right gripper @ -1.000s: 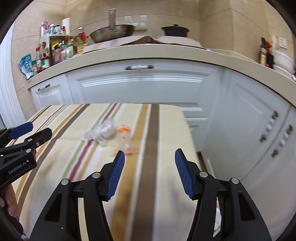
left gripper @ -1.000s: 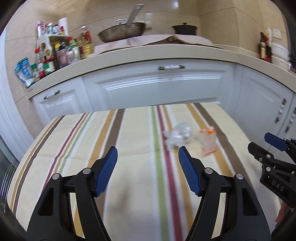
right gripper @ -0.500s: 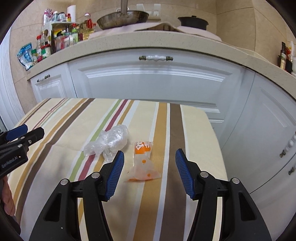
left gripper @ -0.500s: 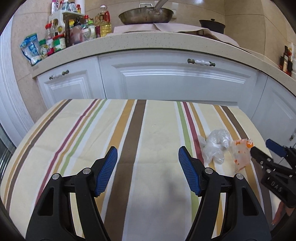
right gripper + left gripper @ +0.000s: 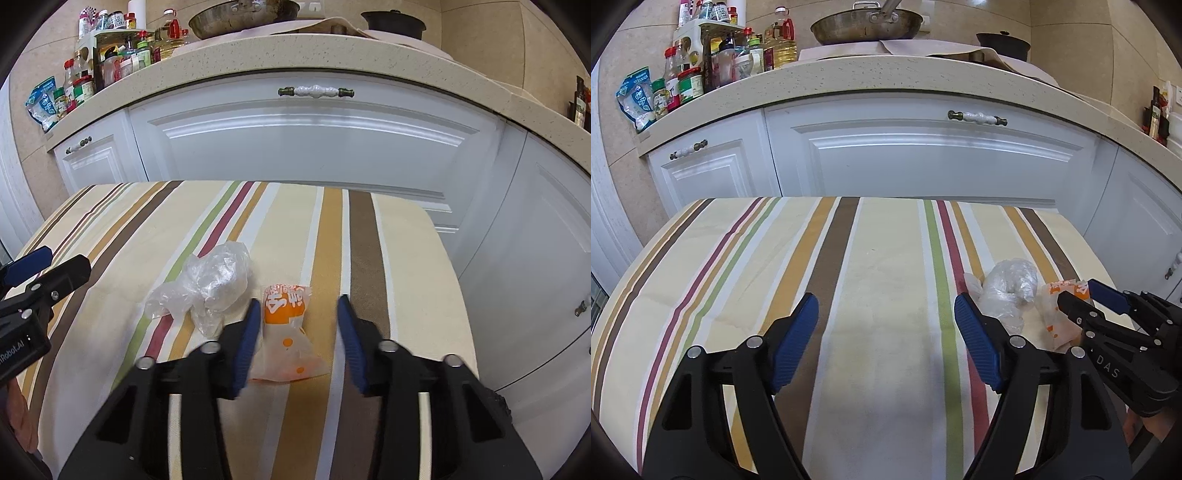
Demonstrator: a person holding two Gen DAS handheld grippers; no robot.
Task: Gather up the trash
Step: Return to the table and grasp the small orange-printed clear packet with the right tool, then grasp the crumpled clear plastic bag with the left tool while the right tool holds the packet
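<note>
Left wrist view
L gripper: jaws wide apart, nothing between them, hovering over the striped tablecloth near the table's near edge.
Clear bag: crumpled, lying on the cloth toward the table's right edge, just beyond the L gripper's right finger.
Orange wrapper: just right of the clear bag, touching or nearly so; partly hidden behind the R gripper.
R gripper: comes in from the right edge of the view, tips at the wrapper; gap between the jaws can't be judged from here.
Background: white cabinets under a speckled counter; pan and black pot on top, jars and bottles at the counter's left end.

Right wrist view
R gripper: jaws wide, astride the orange wrapper, not closed on it; left finger at the wrapper's left side, right finger apart from it.
Wrapper: near the table's right edge, orange printed end pointing to the far edge, clear end toward the camera.
Clear bag: just left of the wrapper, beside the left finger.
L gripper: at the table's left edge, well apart from the trash.
</note>
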